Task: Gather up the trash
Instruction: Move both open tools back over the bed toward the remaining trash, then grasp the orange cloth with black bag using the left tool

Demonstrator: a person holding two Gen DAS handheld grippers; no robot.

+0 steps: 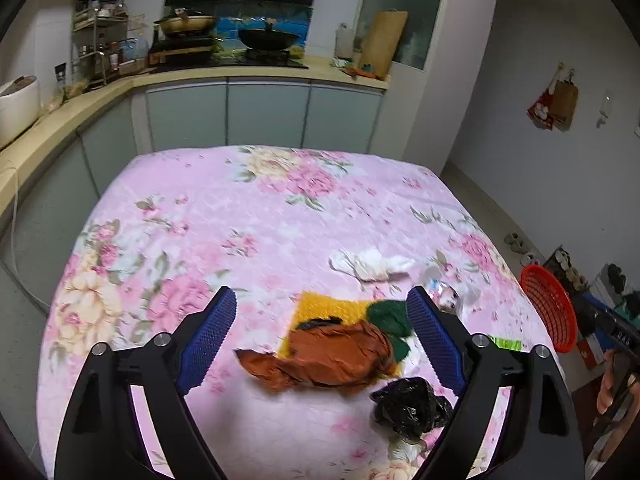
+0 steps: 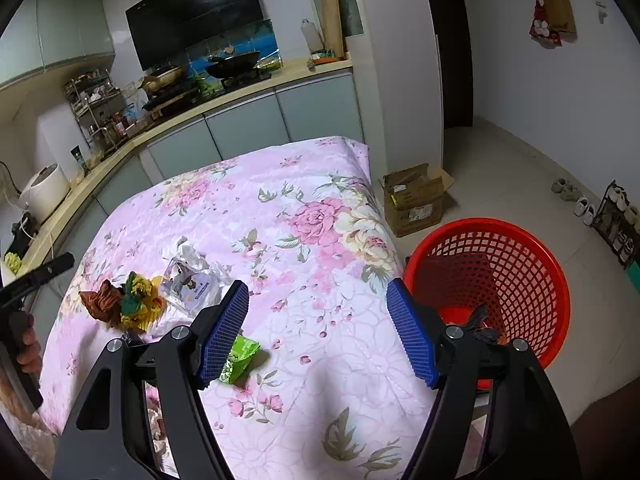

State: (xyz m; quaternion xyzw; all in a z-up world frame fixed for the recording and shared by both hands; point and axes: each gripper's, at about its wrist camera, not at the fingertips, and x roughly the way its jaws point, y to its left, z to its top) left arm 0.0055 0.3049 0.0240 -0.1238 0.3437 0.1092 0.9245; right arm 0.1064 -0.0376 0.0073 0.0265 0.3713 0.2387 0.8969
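Across the floral pink tablecloth (image 1: 248, 216) the trash lies scattered toward the right-hand near corner; table fills most of both views, kitchen counter (image 1: 256, 74) behind it; red mesh basket (image 2: 496, 276) stands on the floor just off the table's right edge, something dark already in its bottom.

Largest item: crumpled brown wrapper (image 1: 336, 354), lying over a yellow sheet (image 1: 332, 308), a green crumpled piece (image 1: 390, 318) touching its right end; long axis of the brown wrapper runs roughly left-right across the left wrist view. Black plastic bag (image 1: 410, 404) nearer, close to the right finger. White crumpled paper (image 1: 370, 266) and a clear printed packet (image 2: 190, 280) farther out. Smallest: green snack wrapper (image 2: 240, 358), apart from the pile.

Left gripper (image 1: 324, 332): spread wide, holding nothing; brown wrapper sits between and just ahead of its fingers, spanning the gap crosswise. Right gripper (image 2: 316, 330): also spread wide, empty; green snack wrapper lies beside its left finger, partly hidden behind the pad, so off-centre to the left.

Judgement: left gripper is nearer the pile and best lined up on the brown wrapper; straight descent and closure should catch it. Right gripper would need a shift leftward to centre the green wrapper; basket is on its right side, so it has the shorter carry.
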